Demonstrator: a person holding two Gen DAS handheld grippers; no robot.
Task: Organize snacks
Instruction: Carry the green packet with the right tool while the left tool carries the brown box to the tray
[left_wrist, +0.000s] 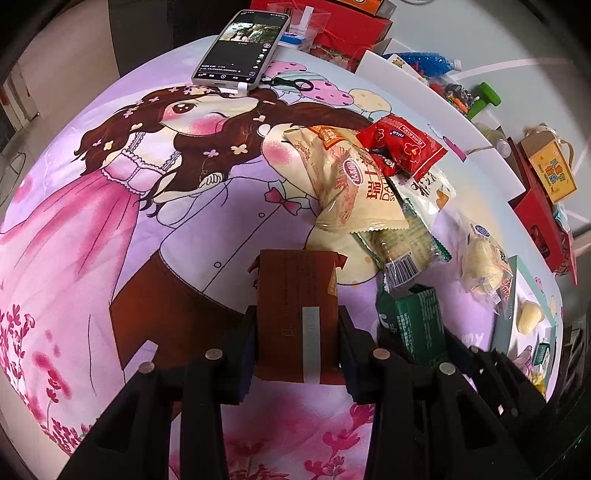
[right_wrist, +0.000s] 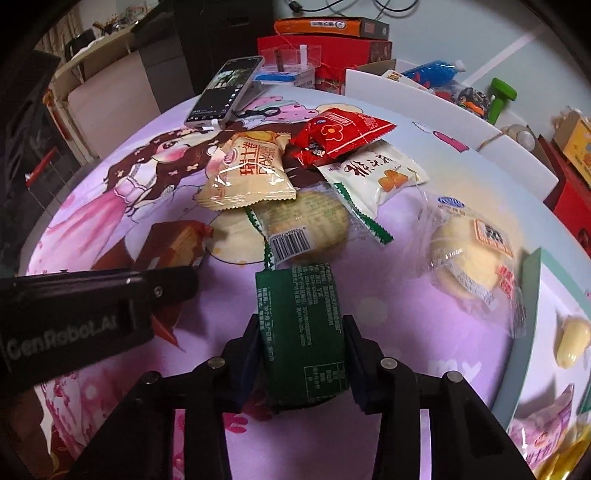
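My left gripper (left_wrist: 297, 314) is shut on a brown snack packet (left_wrist: 295, 280), held just over the cartoon-print cloth (left_wrist: 147, 229). My right gripper (right_wrist: 301, 325) is shut on a dark green snack packet (right_wrist: 303, 295), its pads against both sides. The green packet (left_wrist: 417, 321) also shows right of the brown one in the left wrist view. Beyond both lies a loose pile: a cream packet (right_wrist: 251, 170), a red packet (right_wrist: 340, 133), a white packet (right_wrist: 376, 173), a barcode-labelled packet (right_wrist: 303, 225) and a clear-wrapped bun (right_wrist: 469, 254).
A phone (left_wrist: 240, 48) and small scissors (left_wrist: 291, 83) lie at the far side of the cloth. Red boxes (left_wrist: 351, 29), a white board (left_wrist: 424, 96) and a green dumbbell (left_wrist: 484, 99) stand behind. A teal-edged tray (right_wrist: 532, 295) with snacks sits at the right.
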